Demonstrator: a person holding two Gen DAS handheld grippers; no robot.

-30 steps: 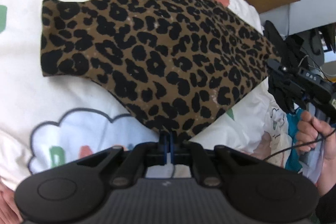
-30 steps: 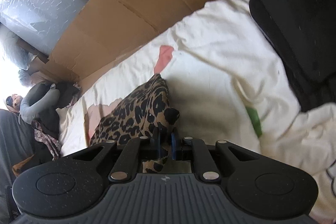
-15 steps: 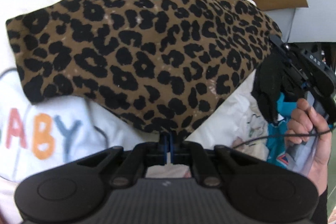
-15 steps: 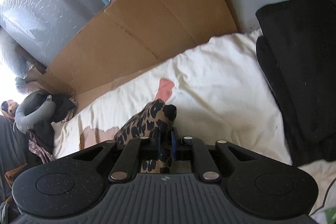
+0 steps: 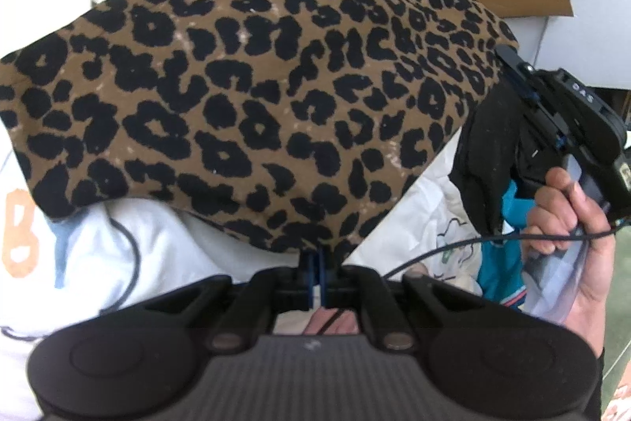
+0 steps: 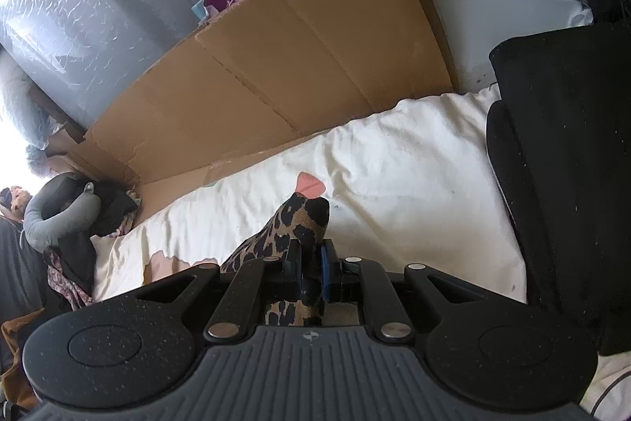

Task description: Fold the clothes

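Observation:
A leopard-print garment (image 5: 256, 85) hangs spread wide above the white printed bedsheet (image 5: 138, 255) and fills most of the left wrist view. My left gripper (image 5: 314, 257) is shut on its near lower edge. At the garment's far right corner my right gripper (image 5: 516, 73) pinches it, a hand (image 5: 568, 219) gripping the handle. In the right wrist view my right gripper (image 6: 310, 261) is shut on a bunched corner of the leopard-print garment (image 6: 299, 219), which sticks up between the fingers above the bedsheet (image 6: 394, 168).
Flattened cardboard (image 6: 276, 73) leans along the far side of the bed. A black cloth pile (image 6: 564, 164) lies at the right. Dark clothes and a grey neck pillow (image 6: 59, 216) sit at the left end. A teal item (image 5: 501, 275) lies below the right hand.
Both grippers have lifted the garment and drawn it nearer, so it now hangs stretched above the sheet. In the right wrist view the held corner has risen and more cardboard and wall show.

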